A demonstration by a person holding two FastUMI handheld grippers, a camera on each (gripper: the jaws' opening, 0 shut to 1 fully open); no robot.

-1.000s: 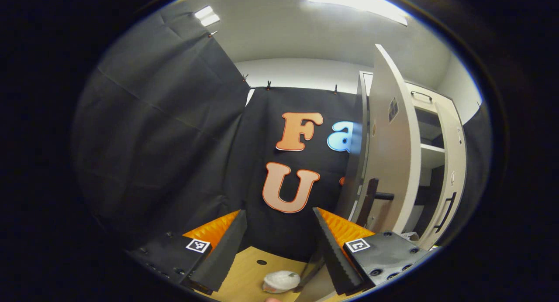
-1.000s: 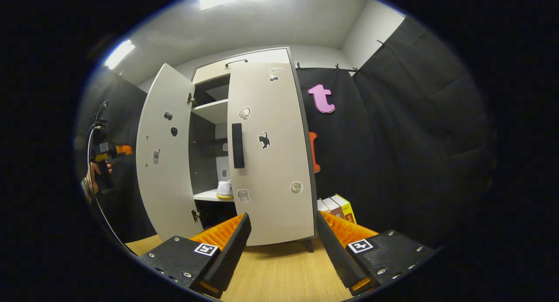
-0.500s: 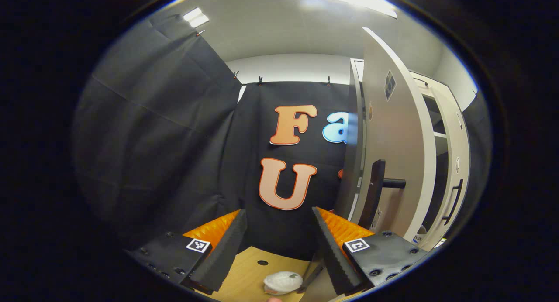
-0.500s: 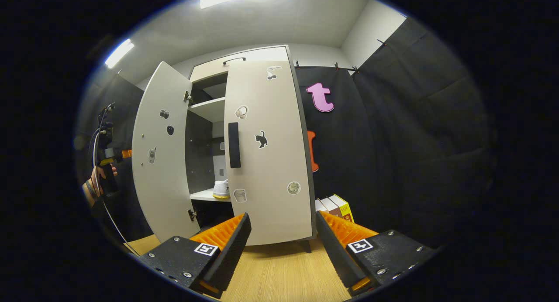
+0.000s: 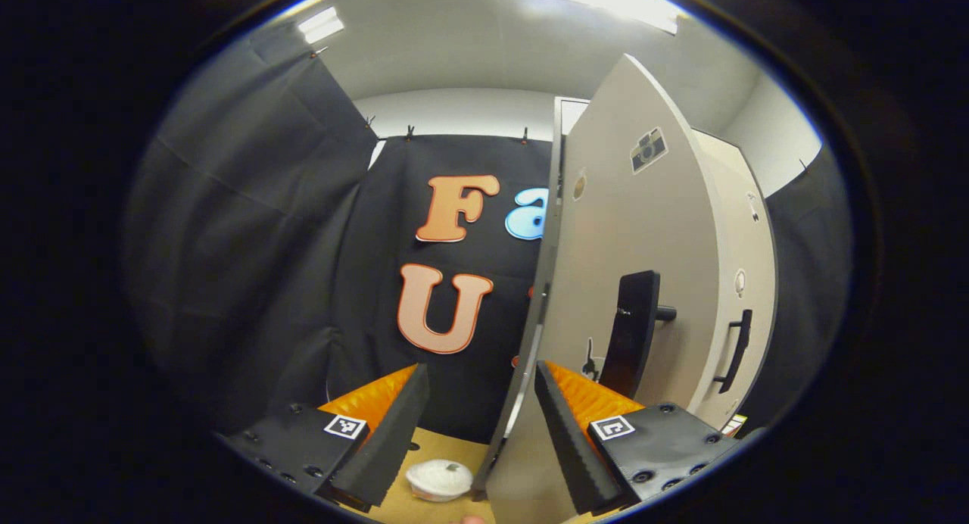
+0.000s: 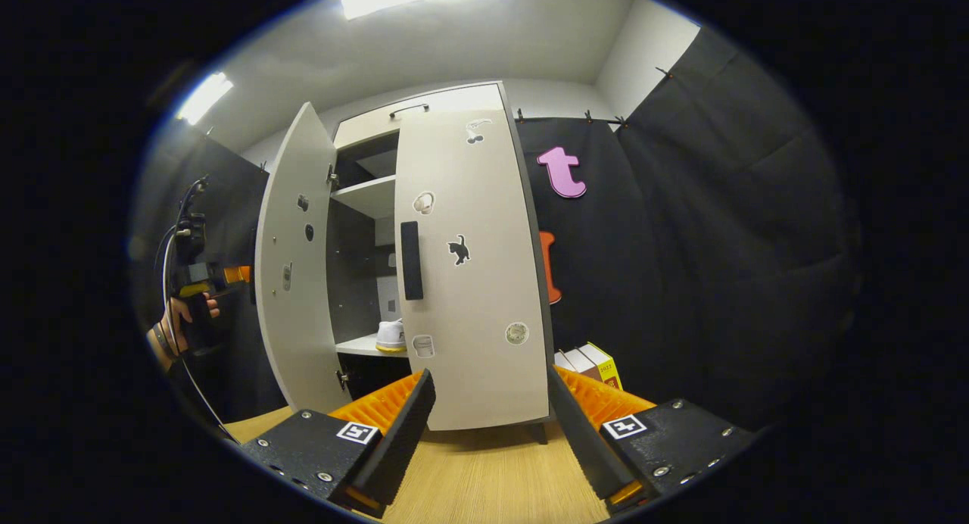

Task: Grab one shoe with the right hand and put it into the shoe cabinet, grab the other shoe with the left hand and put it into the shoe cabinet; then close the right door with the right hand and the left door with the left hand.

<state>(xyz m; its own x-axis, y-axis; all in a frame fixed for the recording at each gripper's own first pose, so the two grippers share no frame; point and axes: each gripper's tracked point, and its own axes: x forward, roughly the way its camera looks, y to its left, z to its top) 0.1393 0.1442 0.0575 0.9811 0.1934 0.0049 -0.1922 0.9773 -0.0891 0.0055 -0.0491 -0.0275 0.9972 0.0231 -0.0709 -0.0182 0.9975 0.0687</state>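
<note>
Both tongs spread, empty. Shoe (image 6: 391, 335) on cabinet (image 6: 424, 107) shelf. Left tongs (image 5: 481, 425) straddle left door (image 5: 628, 229) edge; glancing push risks slipping off, leaving it ajar. Right door (image 6: 469, 266) looks shut.

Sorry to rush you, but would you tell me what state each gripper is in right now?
Left gripper: open, holding nothing, its jaws astride the edge of the pale left cabinet door.
Right gripper: open, holding nothing.
</note>
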